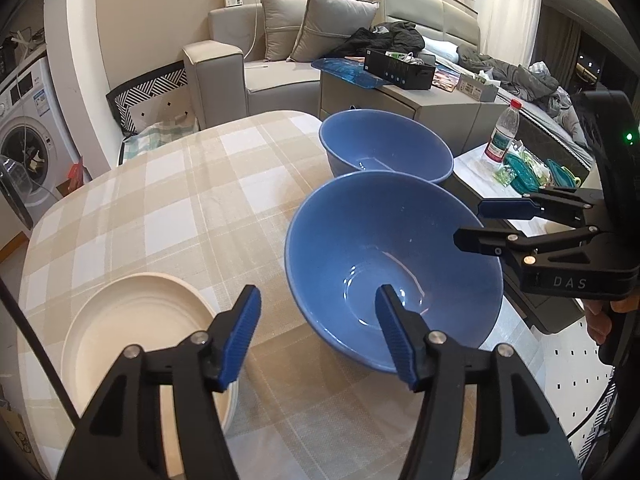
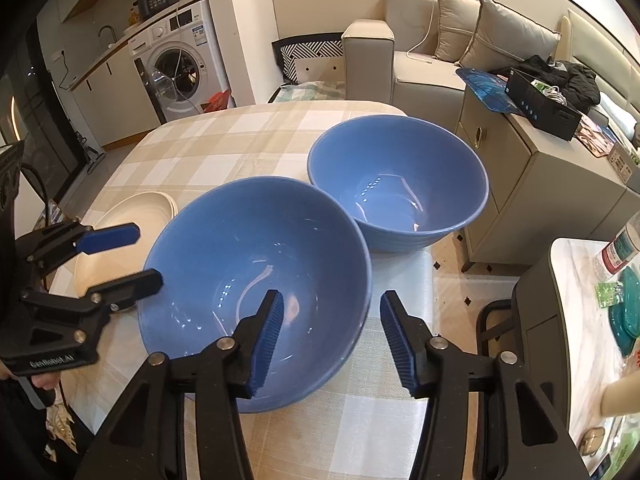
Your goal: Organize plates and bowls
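Note:
Two blue bowls stand on the checked tablecloth (image 1: pixel 160 200). The near bowl (image 1: pixel 394 264) (image 2: pixel 256 264) sits between both grippers; the far bowl (image 1: pixel 386 150) (image 2: pixel 400 180) touches its far rim. A cream plate (image 1: pixel 136 340) (image 2: pixel 132 216) lies at the left. My left gripper (image 1: pixel 318 336) is open and empty, over the gap between the plate and the near bowl's left wall; it also shows in the right wrist view (image 2: pixel 134 256). My right gripper (image 2: pixel 330 336) is open and straddles the near bowl's right rim; it also shows in the left wrist view (image 1: pixel 468 224).
A beige sofa (image 1: pixel 256 60) and a grey cabinet (image 2: pixel 532 184) with a black box (image 1: pixel 398 68) stand beyond the table. A side table at the right holds a water bottle (image 1: pixel 502 136) and teal dishes (image 1: pixel 524 174). A washing machine (image 2: pixel 180 68) stands at the left.

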